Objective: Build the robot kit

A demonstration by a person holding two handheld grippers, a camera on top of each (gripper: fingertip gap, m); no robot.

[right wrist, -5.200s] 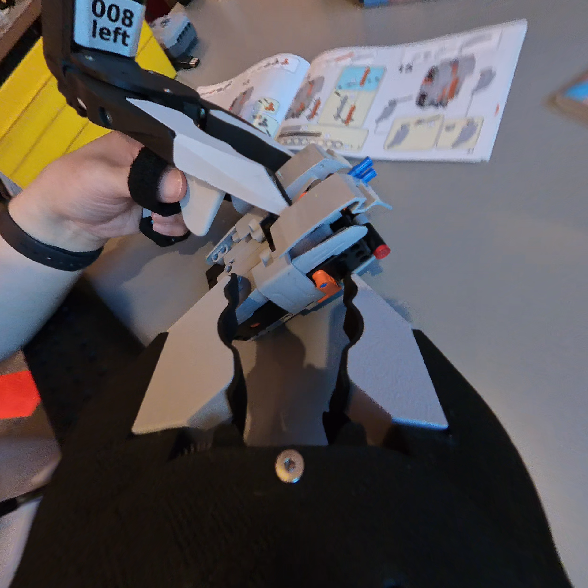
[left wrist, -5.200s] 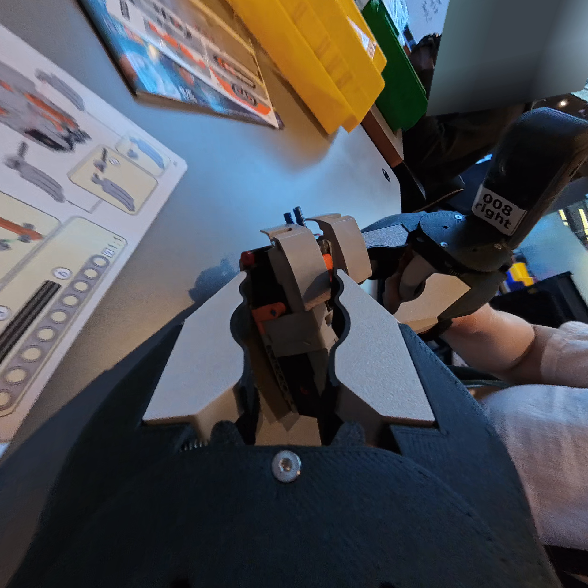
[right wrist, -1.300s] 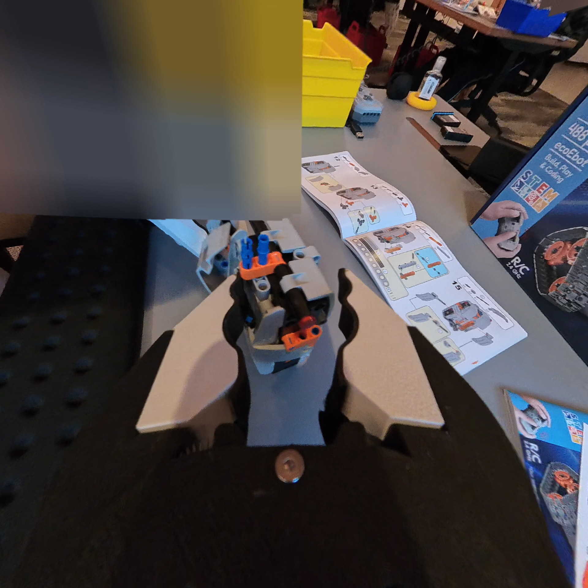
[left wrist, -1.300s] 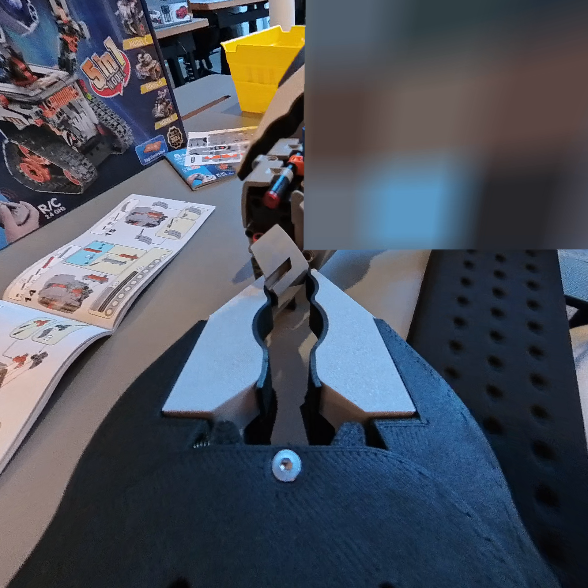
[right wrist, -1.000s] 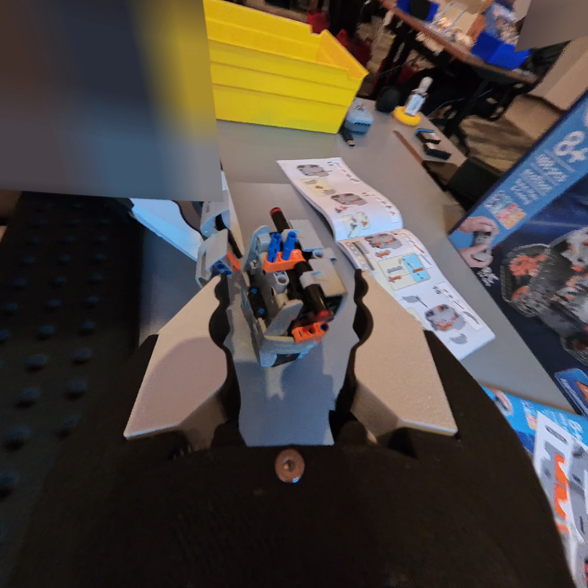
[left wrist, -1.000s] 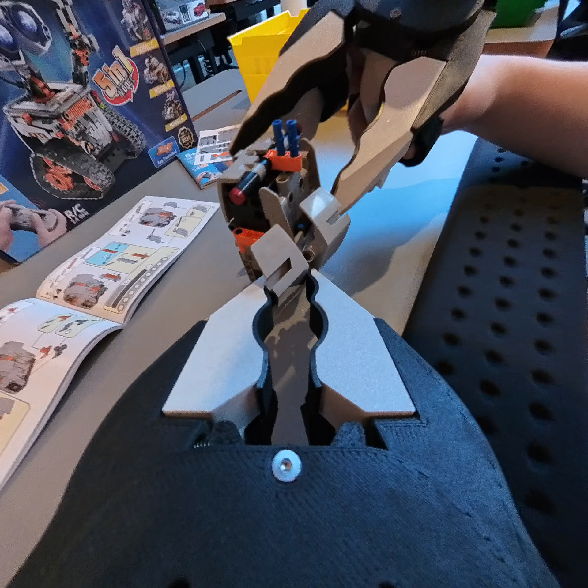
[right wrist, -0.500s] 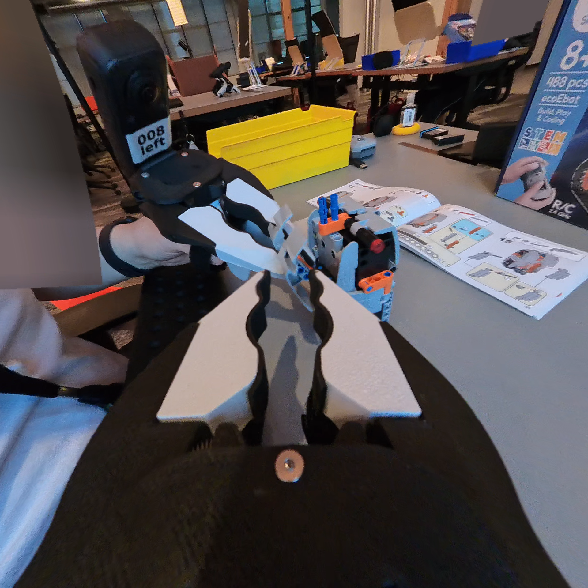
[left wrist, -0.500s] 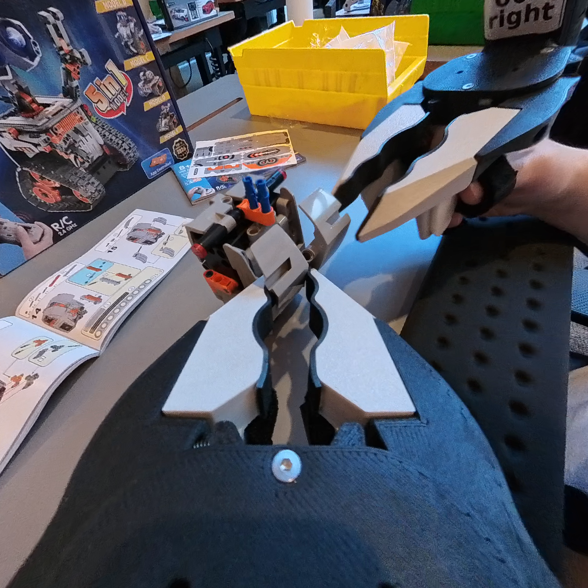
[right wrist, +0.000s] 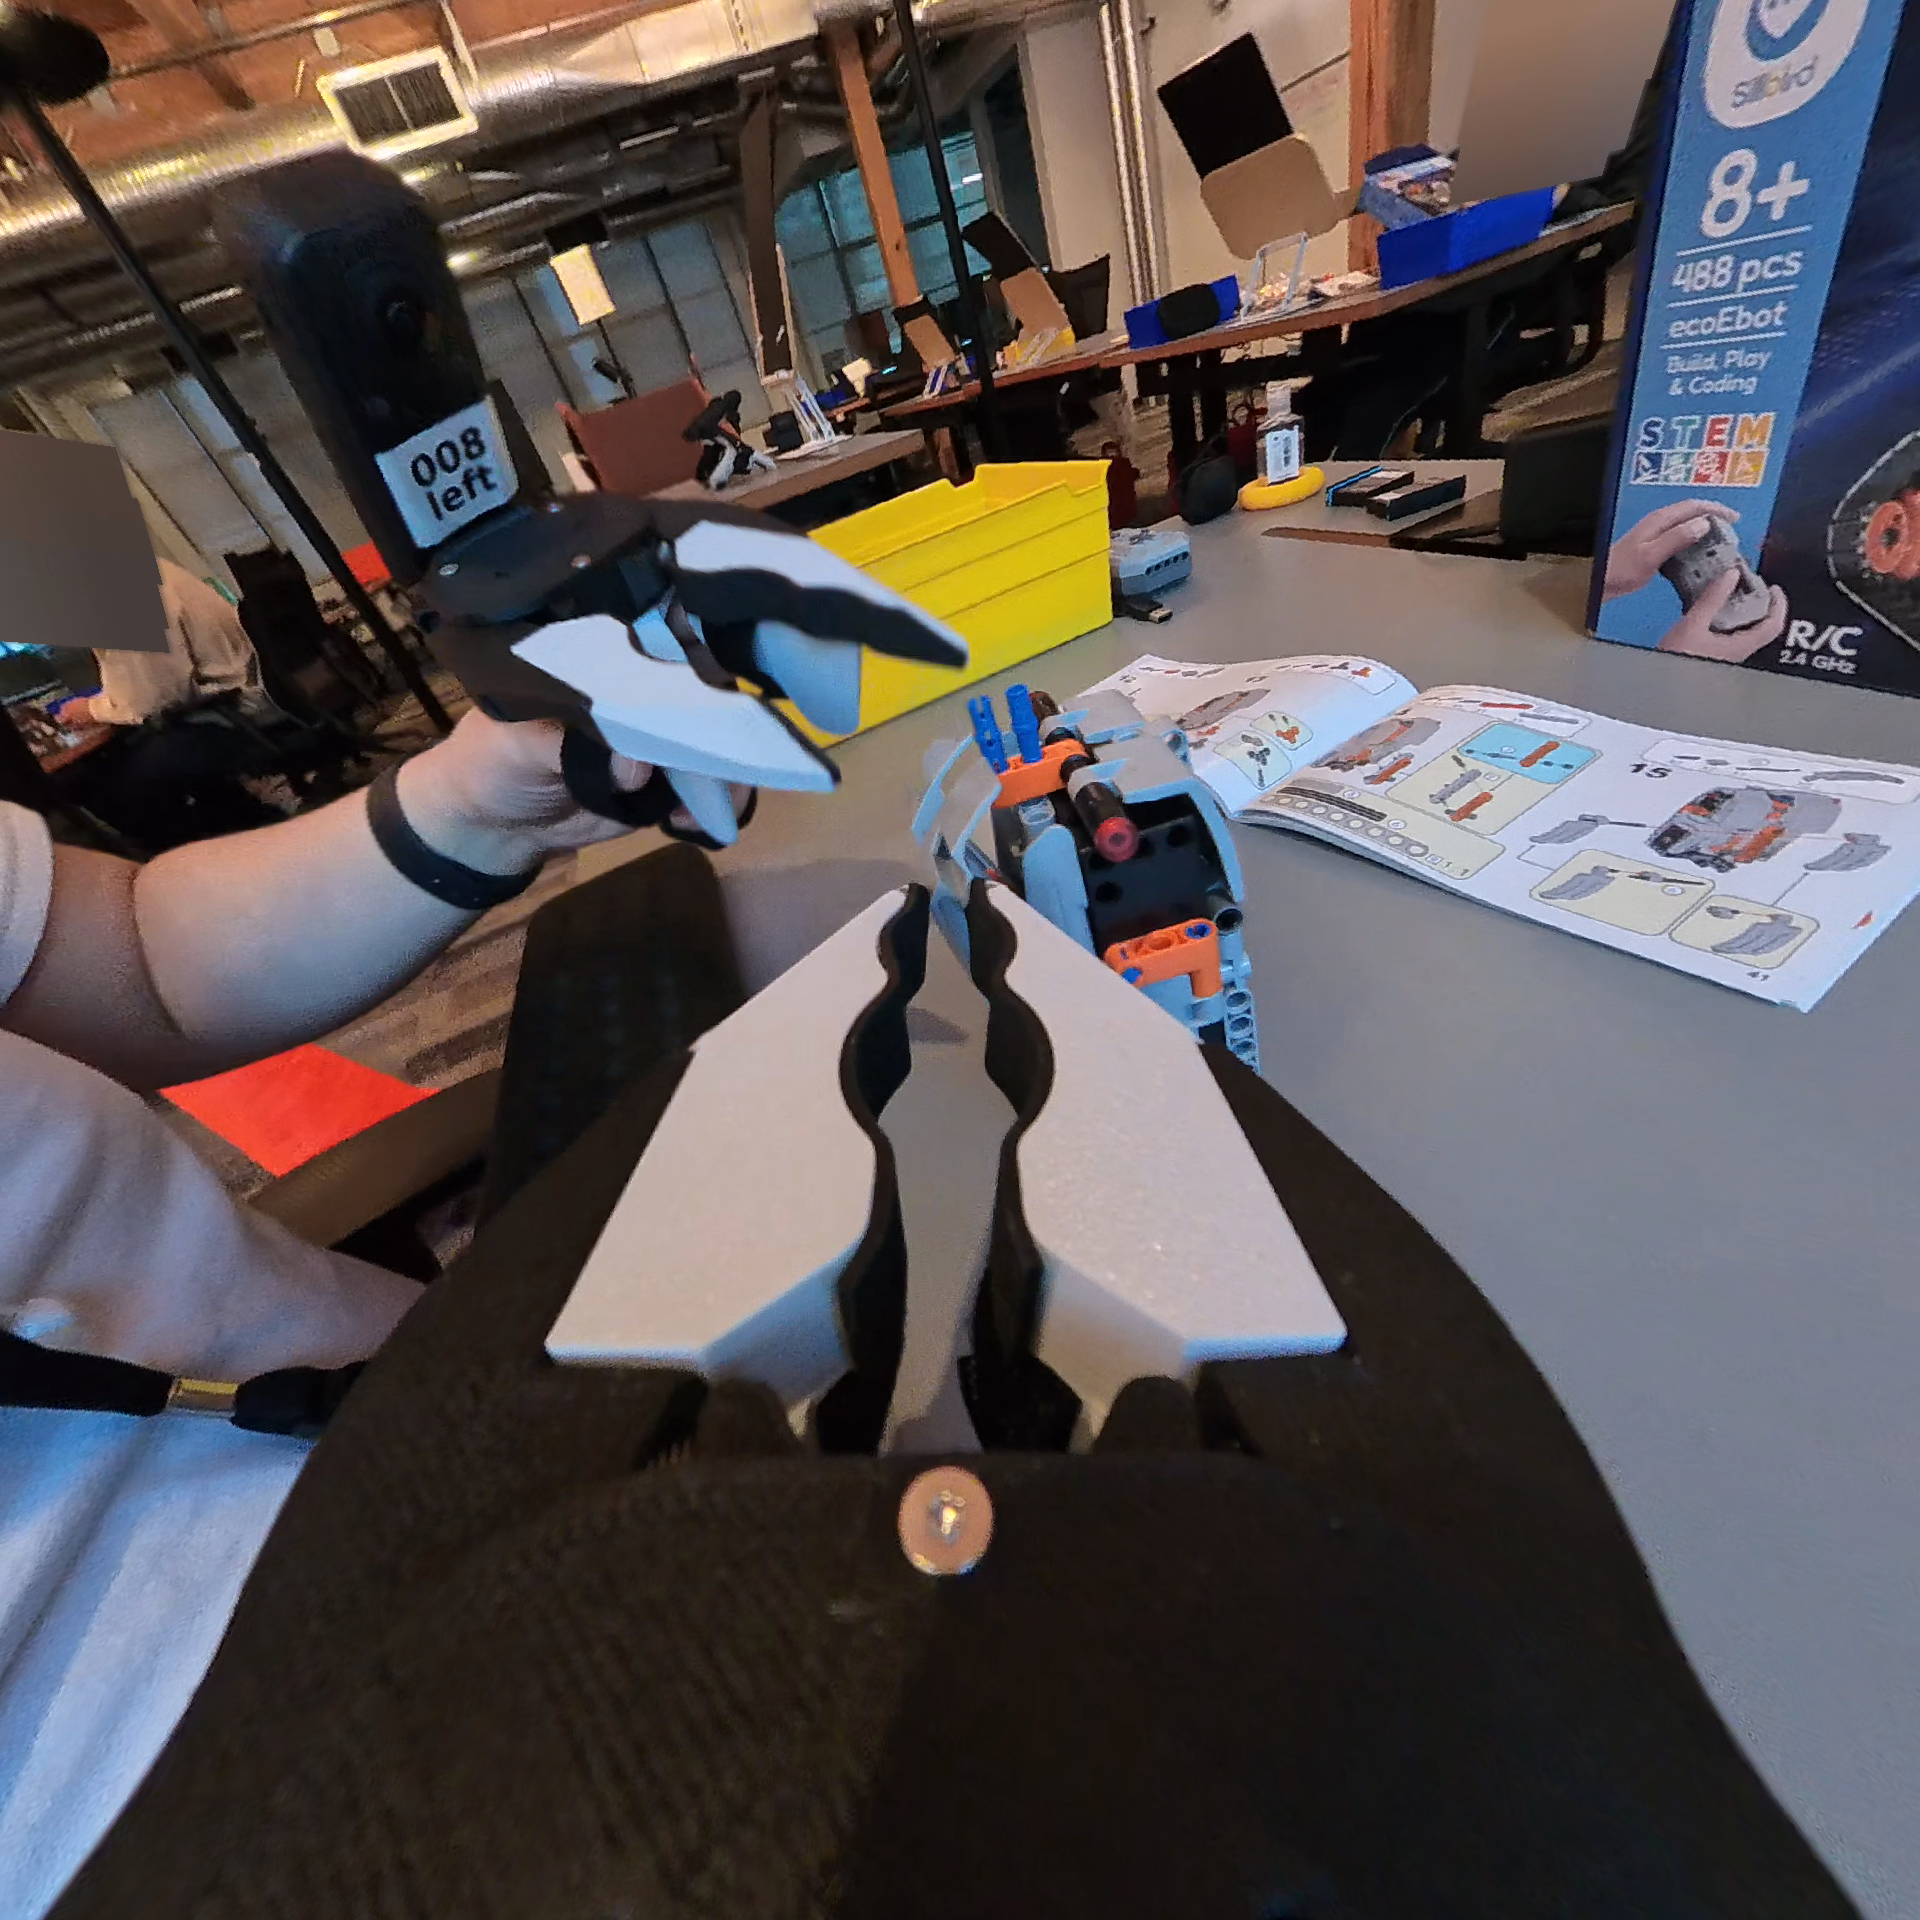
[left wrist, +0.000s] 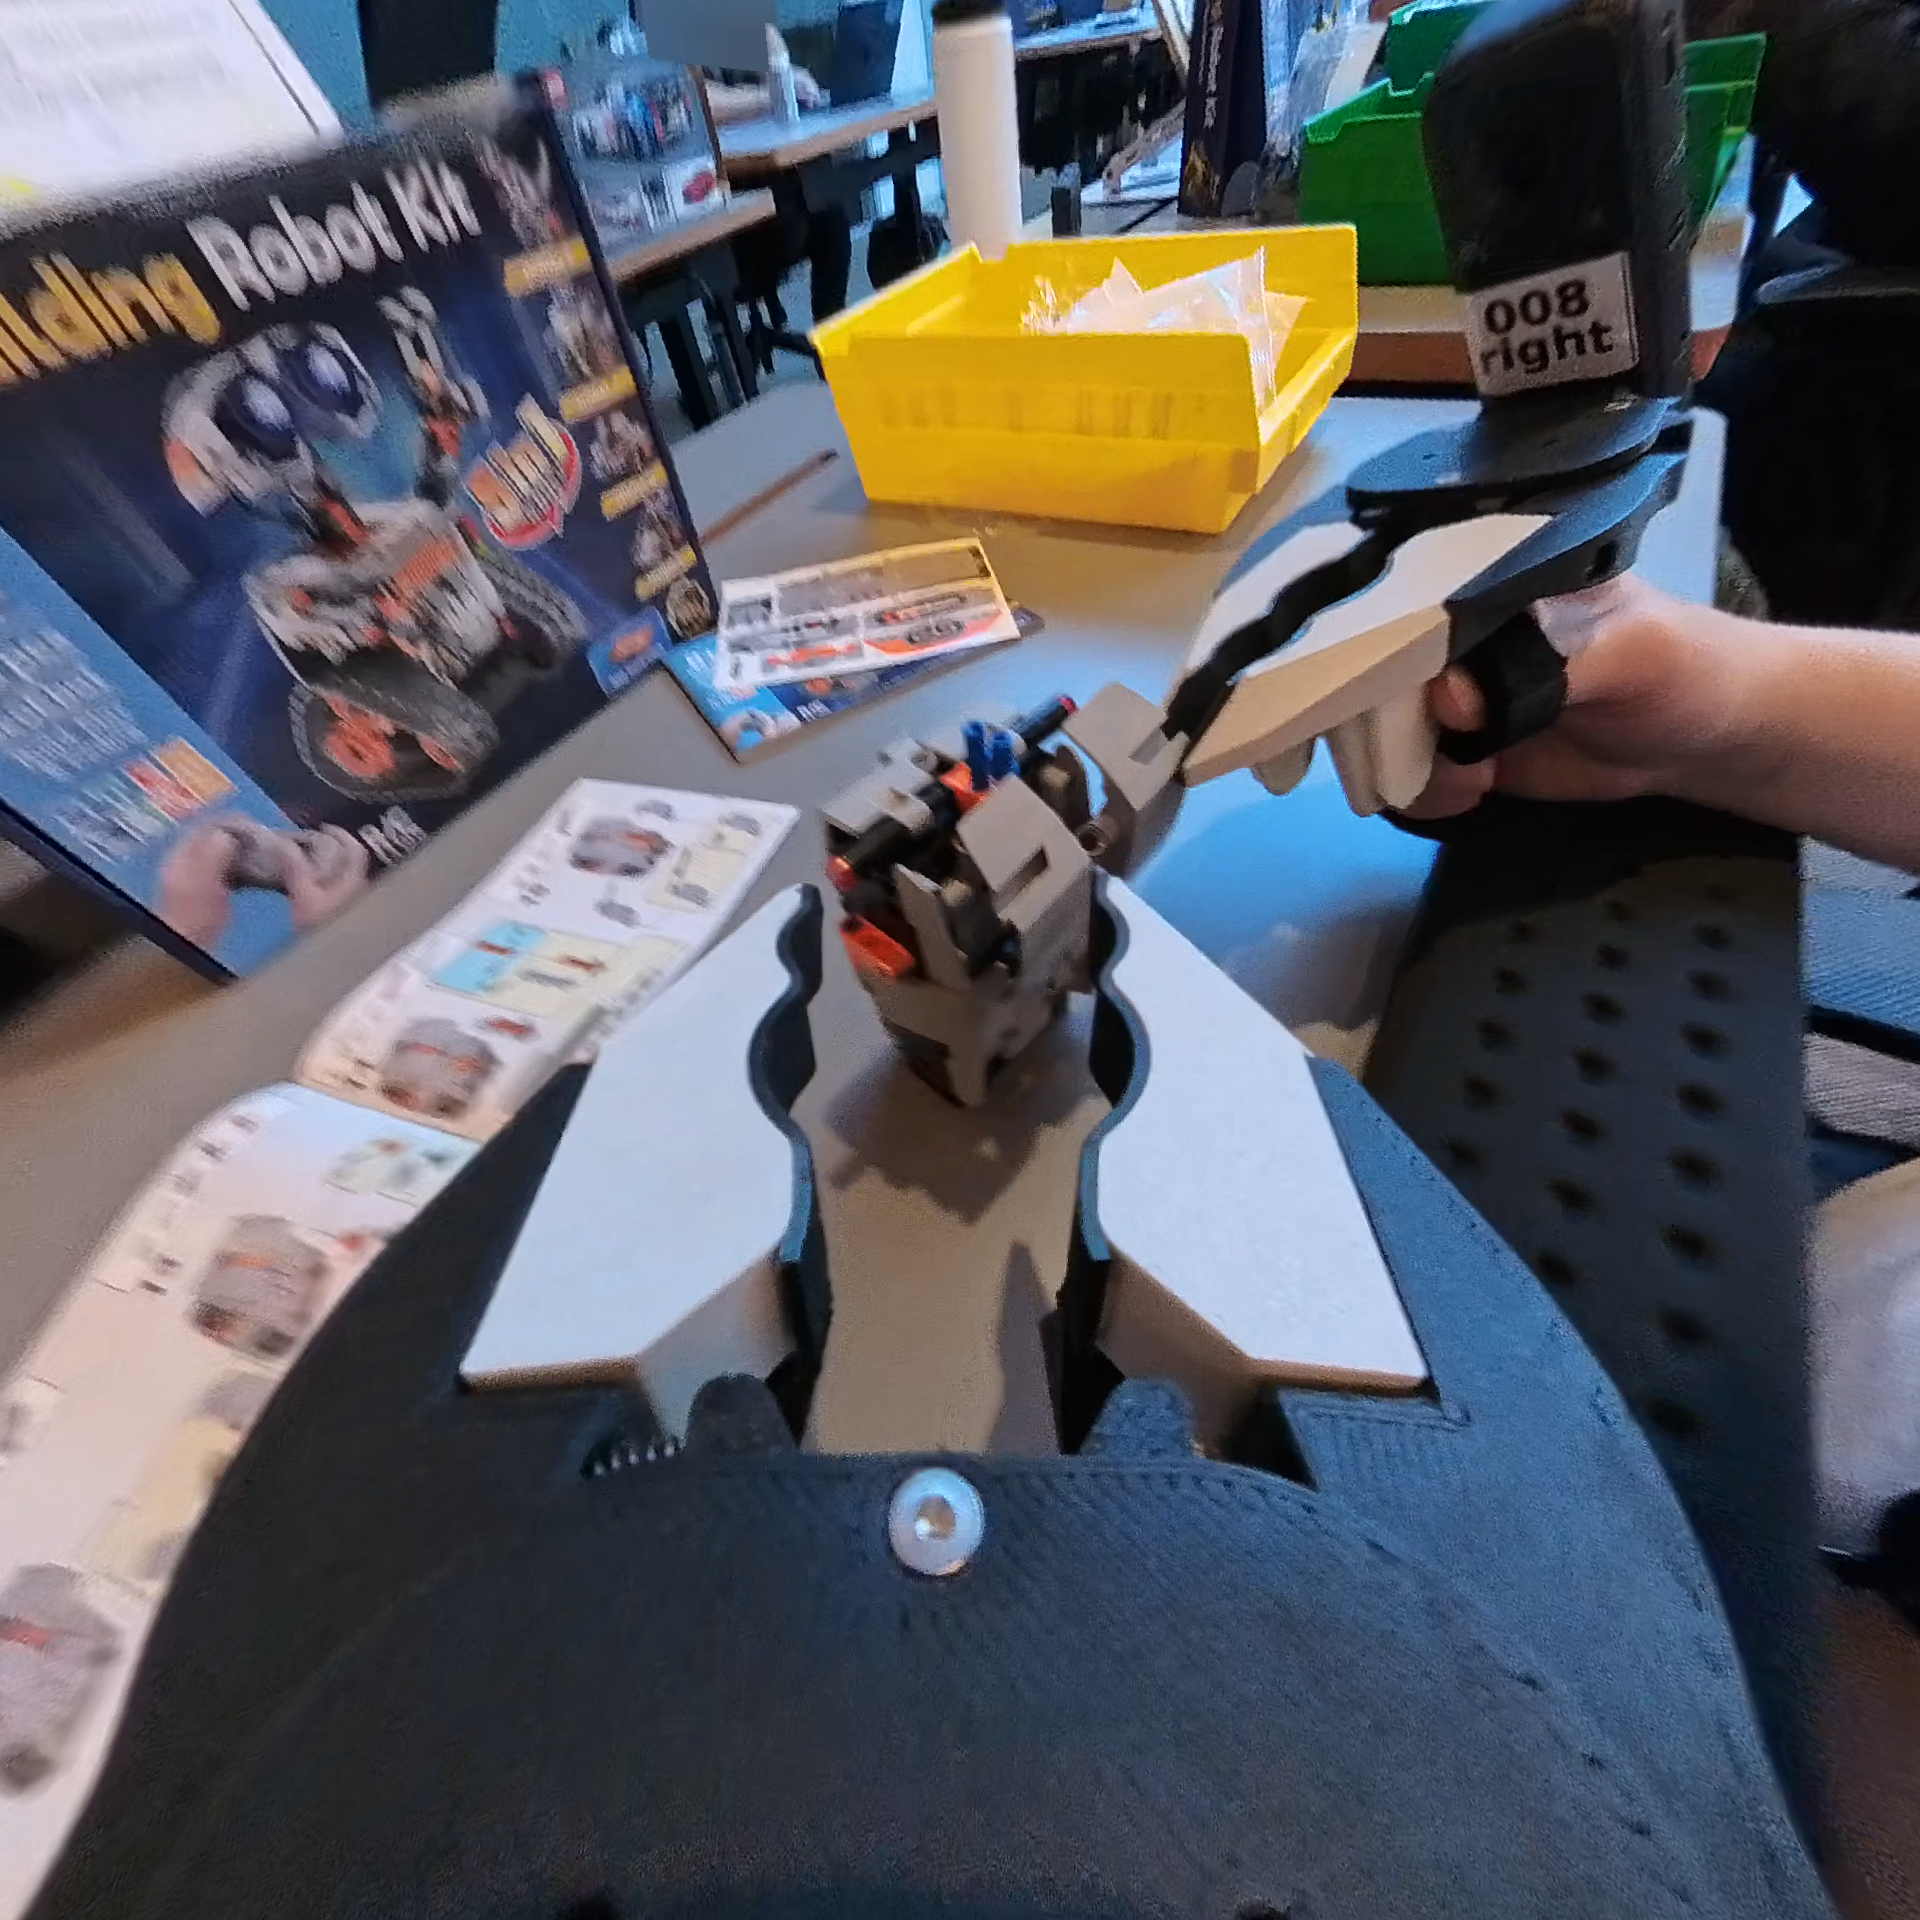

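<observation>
Pinching brick model (right wrist: 1101, 862) panel, right gripper (right wrist: 951, 914), left gripper (left wrist: 951, 935) spread behind

The left gripper (left wrist: 951, 909) is held above the table with its fingers wide apart and nothing between them. The right gripper (right wrist: 948, 902) has its fingers closed on a thin grey panel.

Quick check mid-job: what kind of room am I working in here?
Likely a shared workshop or maker lab: rows of long work tables behind, a yellow parts bin, and exposed ceiling ducts.
</observation>
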